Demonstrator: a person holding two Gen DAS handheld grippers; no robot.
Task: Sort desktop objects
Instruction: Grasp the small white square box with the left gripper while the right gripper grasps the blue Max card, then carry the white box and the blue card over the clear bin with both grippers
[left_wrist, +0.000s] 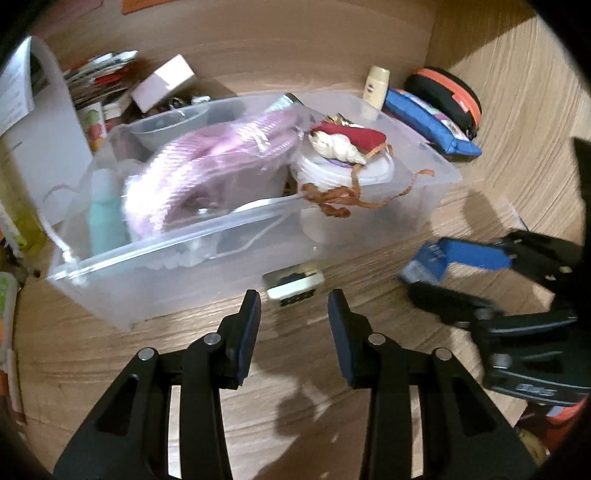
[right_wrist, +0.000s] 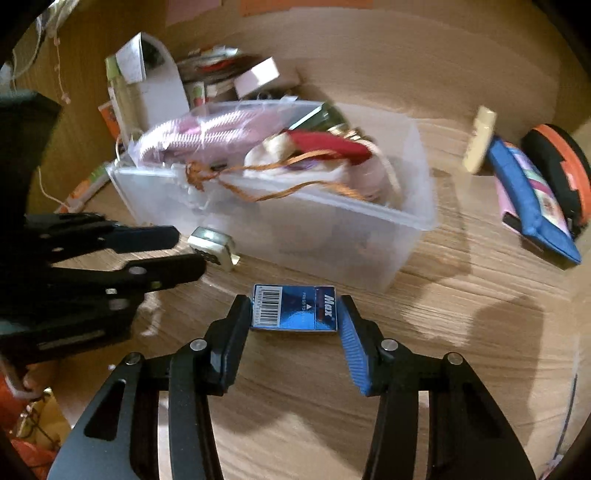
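Note:
A small blue box marked "Max" (right_wrist: 294, 309) lies on the wooden desk between the fingers of my right gripper (right_wrist: 294, 312), whose pads touch both of its sides. In the left wrist view the same right gripper (left_wrist: 421, 269) sits at the right with the blue box (left_wrist: 424, 260) in it. My left gripper (left_wrist: 293, 306) stands open with nothing between its fingers, just short of a small white block (left_wrist: 294, 286) that lies against the clear plastic bin (left_wrist: 184, 240). The bin holds pink fabric (left_wrist: 207, 162), a red pouch with a shell (left_wrist: 347, 142) and a teal bottle (left_wrist: 105, 218).
Behind the bin at the right lie a blue pouch (left_wrist: 432, 122), a black and orange case (left_wrist: 450, 92) and a cream bottle (left_wrist: 376, 86). Papers and small boxes (left_wrist: 103, 85) crowd the back left. A wooden side wall (left_wrist: 517, 110) closes the right.

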